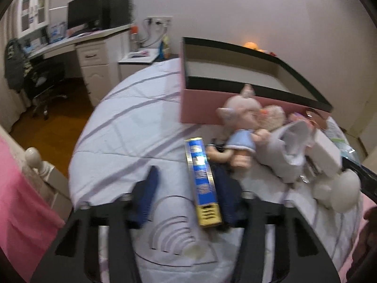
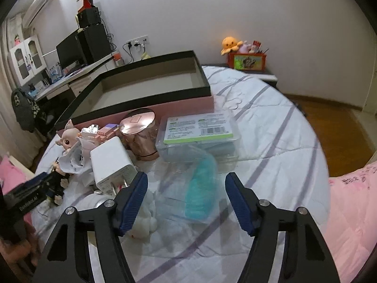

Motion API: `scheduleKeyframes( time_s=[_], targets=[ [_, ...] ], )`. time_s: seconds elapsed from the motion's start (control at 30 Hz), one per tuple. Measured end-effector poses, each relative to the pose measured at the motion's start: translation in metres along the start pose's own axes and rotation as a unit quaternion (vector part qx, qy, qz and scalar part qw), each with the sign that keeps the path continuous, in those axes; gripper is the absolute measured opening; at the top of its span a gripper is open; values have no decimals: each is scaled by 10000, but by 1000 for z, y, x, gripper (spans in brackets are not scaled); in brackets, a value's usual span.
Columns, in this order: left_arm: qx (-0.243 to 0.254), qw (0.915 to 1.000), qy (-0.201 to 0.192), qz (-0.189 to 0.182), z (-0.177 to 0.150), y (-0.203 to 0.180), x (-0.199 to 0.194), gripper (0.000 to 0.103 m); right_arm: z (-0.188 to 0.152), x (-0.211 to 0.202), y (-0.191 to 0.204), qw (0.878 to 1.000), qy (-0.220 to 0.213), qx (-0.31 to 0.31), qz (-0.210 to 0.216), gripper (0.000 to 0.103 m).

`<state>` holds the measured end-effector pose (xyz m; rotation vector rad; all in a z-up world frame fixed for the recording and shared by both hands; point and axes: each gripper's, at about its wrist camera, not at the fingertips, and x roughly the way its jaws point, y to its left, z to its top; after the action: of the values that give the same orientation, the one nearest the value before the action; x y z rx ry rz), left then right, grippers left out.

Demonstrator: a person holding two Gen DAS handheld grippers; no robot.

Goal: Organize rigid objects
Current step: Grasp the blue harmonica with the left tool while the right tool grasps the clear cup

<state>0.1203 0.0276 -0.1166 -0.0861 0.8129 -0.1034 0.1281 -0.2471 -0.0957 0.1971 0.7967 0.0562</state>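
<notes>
A pink box with a black rim (image 1: 235, 69) stands open on the bed; it also shows in the right wrist view (image 2: 153, 92). My left gripper (image 1: 188, 193) is open, and a long blue and gold box (image 1: 202, 179) lies against its right finger. A pig doll (image 1: 242, 132) and a white charger (image 1: 327, 153) lie beyond. My right gripper (image 2: 186, 200) is open over a clear bag with something teal inside (image 2: 195, 188). Ahead are the white charger (image 2: 110, 162), a copper tin (image 2: 141, 132), a clear plastic case with a green label (image 2: 200, 134) and the pig doll (image 2: 68, 136).
The bed has a white quilt with purple stripes (image 1: 132, 122). A desk with a monitor (image 1: 87, 14) stands at the far left. A pink blanket (image 2: 353, 212) lies at the right. A side table holds an orange plush octopus (image 2: 229, 44). White plush (image 2: 143, 221) lies by my right gripper.
</notes>
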Motion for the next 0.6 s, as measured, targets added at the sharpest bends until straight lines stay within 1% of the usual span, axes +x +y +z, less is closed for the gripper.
scheduleKeyframes(
  time_s=[0.03, 0.07, 0.13, 0.2, 0.27, 0.33, 0.43, 0.47, 0.5, 0.53, 0.6],
  targets=[
    [26, 9999, 9, -126, 0, -2, -1, 21, 1, 0, 0, 10000, 23, 7, 41, 67],
    [24, 9998, 23, -208, -1, -3, -2, 20, 0, 0, -1, 9999, 54, 17, 111, 62],
    [12, 9996, 29, -273, -2, -3, -5, 18, 0, -1, -6, 9999, 79, 28, 93, 56],
    [-4, 9995, 43, -310, -4, 1, -6, 17, -3, -1, -13, 9997, 135, 108, 167, 56],
    [-33, 9995, 107, -294, -8, 2, -3, 18, -4, 0, -15, 9996, 129, 142, 214, 56],
    [44, 9998, 55, -180, -8, -3, -1, 18, -3, 4, -10, 9996, 165, 73, 209, 56],
    [223, 9997, 41, -64, -6, -11, 1, 16, -3, 9, -9, 9991, 201, 161, 350, 55],
    [215, 9997, 33, -80, -6, -10, 2, 16, -3, 10, -10, 9990, 213, 172, 347, 51],
    [179, 9998, 31, -118, -6, -7, 0, 16, -3, 11, -10, 9989, 232, 150, 369, 41],
    [120, 9997, 37, -188, -6, -4, -1, 15, -5, 13, -10, 9988, 292, 116, 389, 39],
    [27, 9996, 22, -272, -9, 2, -5, 15, -8, 11, -6, 9988, 282, 28, 398, 38]
  ],
)
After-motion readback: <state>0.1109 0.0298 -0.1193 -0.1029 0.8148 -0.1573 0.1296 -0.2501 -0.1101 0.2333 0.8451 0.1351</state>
